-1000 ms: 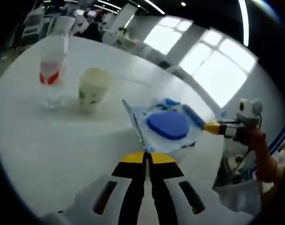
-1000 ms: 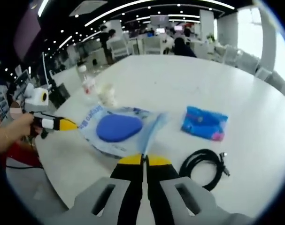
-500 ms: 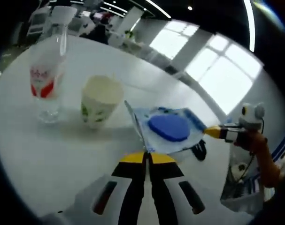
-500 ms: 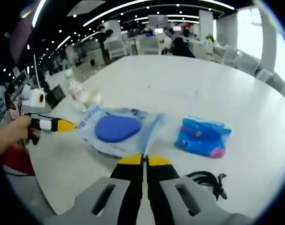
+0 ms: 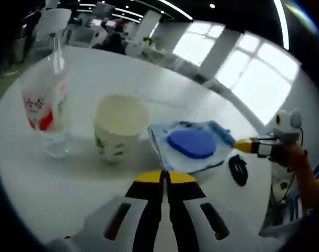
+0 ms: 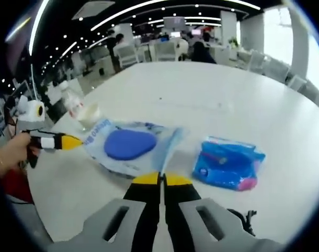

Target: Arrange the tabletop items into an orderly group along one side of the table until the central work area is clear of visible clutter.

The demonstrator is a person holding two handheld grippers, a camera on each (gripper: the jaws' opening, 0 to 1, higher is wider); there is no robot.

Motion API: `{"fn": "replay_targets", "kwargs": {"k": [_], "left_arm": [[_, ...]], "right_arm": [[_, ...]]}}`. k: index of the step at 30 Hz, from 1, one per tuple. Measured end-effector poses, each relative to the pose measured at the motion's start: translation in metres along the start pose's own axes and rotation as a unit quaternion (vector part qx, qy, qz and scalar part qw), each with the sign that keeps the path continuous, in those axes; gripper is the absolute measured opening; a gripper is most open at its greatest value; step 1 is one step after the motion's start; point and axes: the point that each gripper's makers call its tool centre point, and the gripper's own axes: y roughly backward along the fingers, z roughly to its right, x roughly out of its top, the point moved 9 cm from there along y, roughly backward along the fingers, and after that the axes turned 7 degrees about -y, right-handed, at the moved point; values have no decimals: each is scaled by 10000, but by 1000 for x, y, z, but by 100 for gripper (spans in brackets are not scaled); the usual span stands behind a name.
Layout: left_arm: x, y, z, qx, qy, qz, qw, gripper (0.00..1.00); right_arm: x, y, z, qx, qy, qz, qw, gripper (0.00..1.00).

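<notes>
1. In the left gripper view the left gripper (image 5: 165, 178) had its yellow-tipped jaws pressed together on the near edge of the clear packet with the blue oval pad (image 5: 192, 148); the same gripper showed in the right gripper view, pinching the packet's left edge.
2. In the right gripper view the right gripper (image 6: 160, 181) had its jaws pressed together on the packet's near edge (image 6: 132, 147), so both tools held the one packet (whether it was lifted clear of the table or dragging on it could not be told).
3. Relative to the packet, in the left gripper view, a paper cup with a green print (image 5: 119, 126) stood upright just beside it on the left, close to it but apart from it.
4. Further left of the packet, past the cup, stood a clear plastic bottle with a red and white label (image 5: 42, 103), upright.
5. A coiled black cable (image 5: 237, 169) lay near the packet's right corner in the left gripper view.
6. In the right gripper view a blue wet-wipe pack with a pink patch (image 6: 226, 162) lay to the right of the packet, apart from it.
7. All of it sat on a white table (image 6: 212, 100).
8. Beyond the packet, past the table's far edge, there were chairs and seated people in an open office.
</notes>
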Motion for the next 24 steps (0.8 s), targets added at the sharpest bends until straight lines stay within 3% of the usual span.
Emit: {"fn": "replay_targets", "kwargs": {"k": [14, 16, 24], "left_arm": [[0, -22, -11, 286, 345, 273, 9986, 0], [1, -25, -12, 400, 223, 397, 9982, 0], [-5, -32, -10, 467, 221, 319, 9982, 0]], "right_arm": [[2, -26, 12, 22, -89, 265, 9996, 1], [0, -30, 14, 56, -157, 294, 9994, 1], [-7, -38, 20, -81, -161, 256, 9995, 1]]}}
